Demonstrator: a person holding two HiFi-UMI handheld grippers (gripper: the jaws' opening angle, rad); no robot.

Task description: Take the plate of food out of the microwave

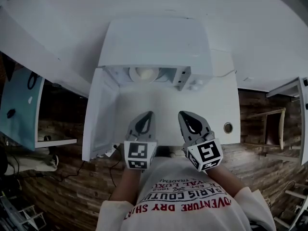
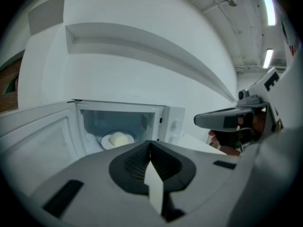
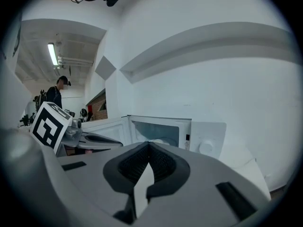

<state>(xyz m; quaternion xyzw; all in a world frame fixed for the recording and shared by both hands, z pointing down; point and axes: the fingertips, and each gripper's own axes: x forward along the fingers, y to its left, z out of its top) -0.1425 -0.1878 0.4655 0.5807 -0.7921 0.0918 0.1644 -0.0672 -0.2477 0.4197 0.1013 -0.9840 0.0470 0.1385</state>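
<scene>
White plate [image 2: 105, 143], perhaps bun [image 2: 119, 138], inside microwave [image 1: 154, 42].

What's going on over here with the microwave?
A person holds tongs in each hand, facing a white microwave with its door open. A plate of pale food sits inside. The left tongs and right tongs are both shut and empty, short of the opening. The plate is not yet touched.

The near white shirt [image 1: 183, 201] carries red print, seen upside down and cut off: "VENTURE DRY SHIR", "PARIS COUTU" and "TRADEM".
</scene>
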